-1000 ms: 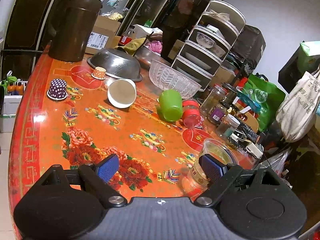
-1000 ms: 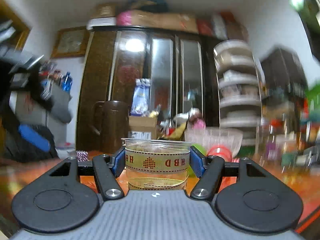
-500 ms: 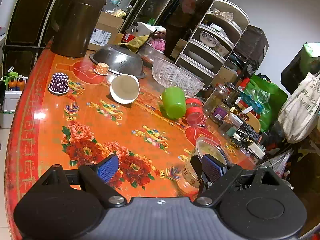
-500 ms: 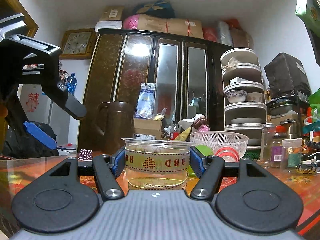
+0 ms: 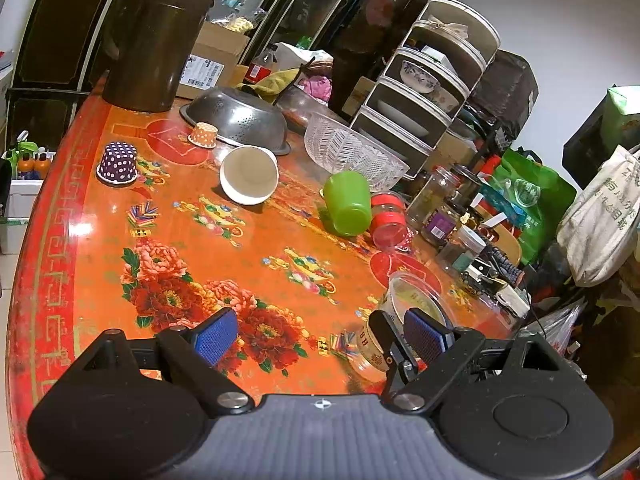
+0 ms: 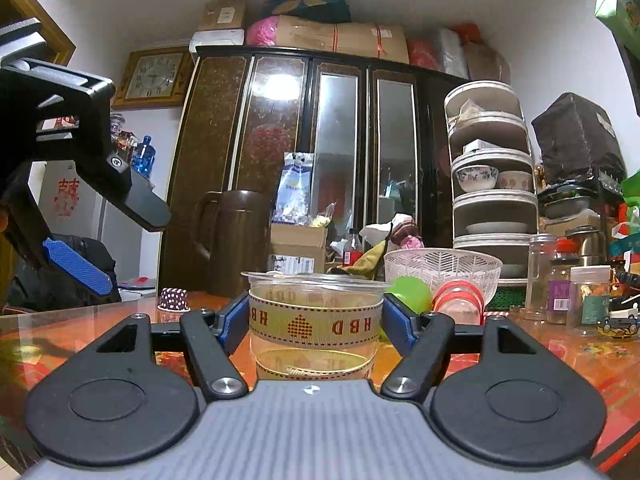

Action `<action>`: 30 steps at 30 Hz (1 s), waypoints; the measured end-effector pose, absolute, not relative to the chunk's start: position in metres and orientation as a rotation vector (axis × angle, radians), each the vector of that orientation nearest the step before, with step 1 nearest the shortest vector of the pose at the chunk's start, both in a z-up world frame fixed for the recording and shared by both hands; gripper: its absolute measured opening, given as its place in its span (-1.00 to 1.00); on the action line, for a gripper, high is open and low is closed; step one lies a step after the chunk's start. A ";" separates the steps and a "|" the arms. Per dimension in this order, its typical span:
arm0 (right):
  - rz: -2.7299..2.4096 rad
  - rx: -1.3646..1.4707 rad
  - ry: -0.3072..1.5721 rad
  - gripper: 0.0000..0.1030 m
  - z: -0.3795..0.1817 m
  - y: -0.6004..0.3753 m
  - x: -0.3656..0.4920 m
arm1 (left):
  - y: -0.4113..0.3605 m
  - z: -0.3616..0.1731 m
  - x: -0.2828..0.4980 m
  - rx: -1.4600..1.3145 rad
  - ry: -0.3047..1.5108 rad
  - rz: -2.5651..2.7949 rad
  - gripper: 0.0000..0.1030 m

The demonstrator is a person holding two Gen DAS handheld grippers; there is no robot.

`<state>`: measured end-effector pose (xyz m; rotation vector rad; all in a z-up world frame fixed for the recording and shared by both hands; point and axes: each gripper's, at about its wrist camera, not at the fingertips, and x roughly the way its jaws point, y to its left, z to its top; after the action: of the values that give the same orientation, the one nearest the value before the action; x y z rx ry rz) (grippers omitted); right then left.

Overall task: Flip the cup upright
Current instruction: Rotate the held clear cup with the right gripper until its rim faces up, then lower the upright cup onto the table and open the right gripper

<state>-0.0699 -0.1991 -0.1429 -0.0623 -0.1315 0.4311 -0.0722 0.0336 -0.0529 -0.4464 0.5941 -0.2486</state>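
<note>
A clear plastic cup (image 6: pixel 314 320) with a gold "HBD" ribbon band stands upright, mouth up, on the orange floral table (image 6: pixel 560 352). My right gripper (image 6: pixel 314 322) is shut on the cup, its blue pads against the band on both sides. In the left wrist view the same cup (image 5: pixel 400 320) sits at the lower right, partly hidden behind my finger. My left gripper (image 5: pixel 320 336) is open and empty above the table (image 5: pixel 200 240). It also shows at the left of the right wrist view (image 6: pixel 76 260).
A white cup (image 5: pixel 249 175), a green cup (image 5: pixel 347 203) and a red jar (image 5: pixel 387 220) lie on their sides. A purple dotted cup (image 5: pixel 117 162) and a small orange cup (image 5: pixel 203 135) stand upside down. A metal colander (image 5: pixel 236 118), a clear basket (image 5: pixel 352 152), a brown jug (image 5: pixel 154 40) and jars (image 5: pixel 444 208) line the back.
The right wrist view has steadied with the cup still gripped upright. The left gripper has shifted slightly, so the right gripper's finger now shows beside the cup.
</note>
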 end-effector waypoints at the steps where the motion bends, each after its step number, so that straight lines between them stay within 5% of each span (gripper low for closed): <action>1: 0.432 -0.065 -0.124 0.45 -0.142 -0.199 -0.070 | 0.033 -0.053 -0.073 -0.445 0.592 -0.247 0.79; 9: 0.448 -0.060 -0.071 0.98 -0.132 -0.206 -0.074 | 0.033 -0.056 -0.080 -0.399 0.540 -0.211 1.00; 21: 0.429 -0.015 0.405 0.98 -0.040 -0.244 -0.085 | 0.014 -0.020 -0.118 -0.094 0.486 -0.149 1.00; 30: 0.418 -0.005 0.445 0.98 0.005 -0.269 -0.128 | -0.010 0.024 -0.165 -0.047 0.479 -0.200 1.00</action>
<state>-0.1284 -0.2694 0.0054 -0.0054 0.4447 0.4178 -0.1654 -0.0095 0.0239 -0.0468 0.4788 -0.1999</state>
